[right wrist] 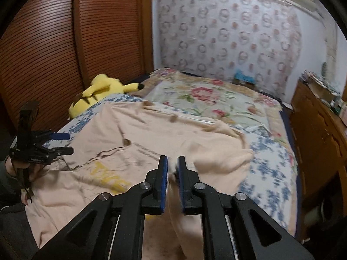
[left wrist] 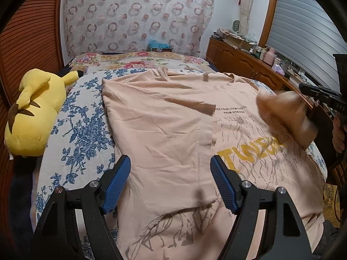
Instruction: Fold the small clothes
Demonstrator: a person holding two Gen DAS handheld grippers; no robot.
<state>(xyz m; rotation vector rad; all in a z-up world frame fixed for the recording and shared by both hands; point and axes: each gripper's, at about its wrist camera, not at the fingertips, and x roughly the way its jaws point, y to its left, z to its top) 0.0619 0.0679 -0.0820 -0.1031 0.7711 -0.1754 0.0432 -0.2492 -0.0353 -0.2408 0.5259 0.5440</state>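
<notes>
A peach cotton T-shirt with yellow lettering (left wrist: 164, 130) lies on the floral-quilted bed (left wrist: 82, 125). Above it, left tongs (left wrist: 170, 182) hover released. Right tongs (right wrist: 172, 166) are clenched on the shirt's lifted right side.

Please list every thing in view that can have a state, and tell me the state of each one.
left gripper: open, above the shirt, holding nothing.
right gripper: shut on a raised, blurred part of the shirt.
T-shirt: spread on the bed, one side already folded over the print.
plush toy: lying on its side beside the shirt.
bed: covered with floral blankets.
</notes>
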